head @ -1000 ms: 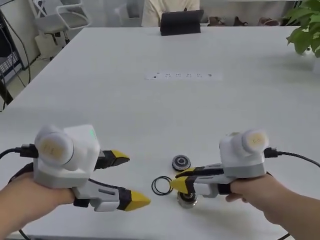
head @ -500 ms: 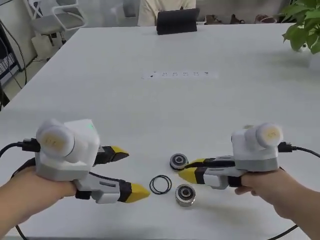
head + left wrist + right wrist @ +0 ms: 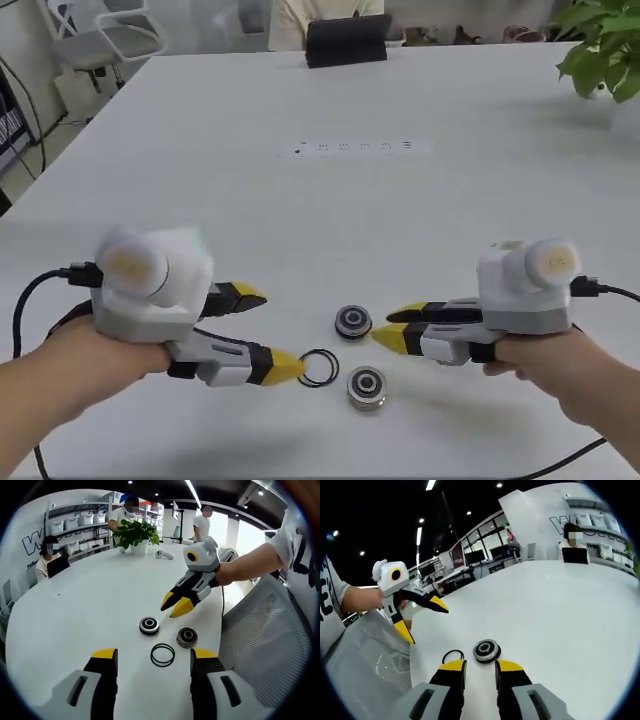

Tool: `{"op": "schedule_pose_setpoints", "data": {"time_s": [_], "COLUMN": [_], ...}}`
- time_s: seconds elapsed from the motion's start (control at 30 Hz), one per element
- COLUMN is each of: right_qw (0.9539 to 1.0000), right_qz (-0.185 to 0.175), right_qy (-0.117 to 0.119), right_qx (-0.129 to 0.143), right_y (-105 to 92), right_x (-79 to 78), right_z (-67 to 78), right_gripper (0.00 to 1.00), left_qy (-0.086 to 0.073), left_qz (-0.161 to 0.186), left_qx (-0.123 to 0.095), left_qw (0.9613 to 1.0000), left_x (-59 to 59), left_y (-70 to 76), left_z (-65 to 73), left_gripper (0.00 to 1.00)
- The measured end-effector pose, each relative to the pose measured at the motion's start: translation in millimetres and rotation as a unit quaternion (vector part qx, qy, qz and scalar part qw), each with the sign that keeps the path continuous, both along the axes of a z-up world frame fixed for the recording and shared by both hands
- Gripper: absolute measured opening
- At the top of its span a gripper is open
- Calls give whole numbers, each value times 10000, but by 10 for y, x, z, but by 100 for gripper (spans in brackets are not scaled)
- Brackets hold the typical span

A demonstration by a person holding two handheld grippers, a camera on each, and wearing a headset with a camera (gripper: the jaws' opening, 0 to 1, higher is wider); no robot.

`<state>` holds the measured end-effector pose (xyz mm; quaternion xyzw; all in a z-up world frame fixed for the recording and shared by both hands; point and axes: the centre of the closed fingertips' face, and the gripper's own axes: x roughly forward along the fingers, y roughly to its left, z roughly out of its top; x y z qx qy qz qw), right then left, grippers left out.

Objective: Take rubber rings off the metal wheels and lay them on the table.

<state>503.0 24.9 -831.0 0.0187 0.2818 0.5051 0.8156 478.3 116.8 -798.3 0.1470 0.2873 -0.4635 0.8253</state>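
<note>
Two metal wheels lie on the white table (image 3: pixel 330 220): a dark-rimmed far wheel (image 3: pixel 353 321) (image 3: pixel 149 625) (image 3: pixel 486 650) and a silvery near wheel (image 3: pixel 367 386) (image 3: pixel 186 636). Loose black rubber rings (image 3: pixel 319 367) (image 3: pixel 162 655) (image 3: pixel 452 655) lie flat, overlapping, just left of the near wheel. My left gripper (image 3: pixel 267 330) (image 3: pixel 152 655) (image 3: pixel 426 622) is wide open and empty, its lower tip close to the rings. My right gripper (image 3: pixel 395 325) (image 3: pixel 481 666) (image 3: pixel 175 605) hovers right of the wheels, jaws a narrow gap apart with nothing between them.
A socket panel (image 3: pixel 350 148) is set flush in the table's middle. A black laptop (image 3: pixel 345 42) and a seated person are at the far edge, with a plant (image 3: pixel 600 40) at the back right. Cables trail from both grippers.
My right gripper has drawn back to the right off the near wheel, which now lies uncovered. The left gripper has edged closer to the rings. Wheels and rings have stayed put.
</note>
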Motion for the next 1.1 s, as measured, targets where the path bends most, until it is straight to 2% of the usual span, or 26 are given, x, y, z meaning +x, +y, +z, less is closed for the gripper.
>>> {"op": "schedule_pose_setpoints", "data": {"time_s": [0.33, 0.83, 1.1], "right_qw": [9997, 9987, 9984], "right_qz": [32, 182, 221], "right_qy": [-177, -326, -360], "right_qx": [-188, -339, -366], "right_y": [-51, 8, 11], "right_x": [33, 45, 31], "right_z": [-56, -102, -105], "right_gripper": [23, 27, 27], "left_qy": [38, 82, 228], "left_qz": [-60, -201, -183], "left_qx": [4, 1, -131], "left_qw": [10000, 9998, 9995], "left_x": [112, 247, 305], "left_y": [-100, -283, -415], "left_z": [-72, -167, -211], "left_gripper": [53, 44, 39]}}
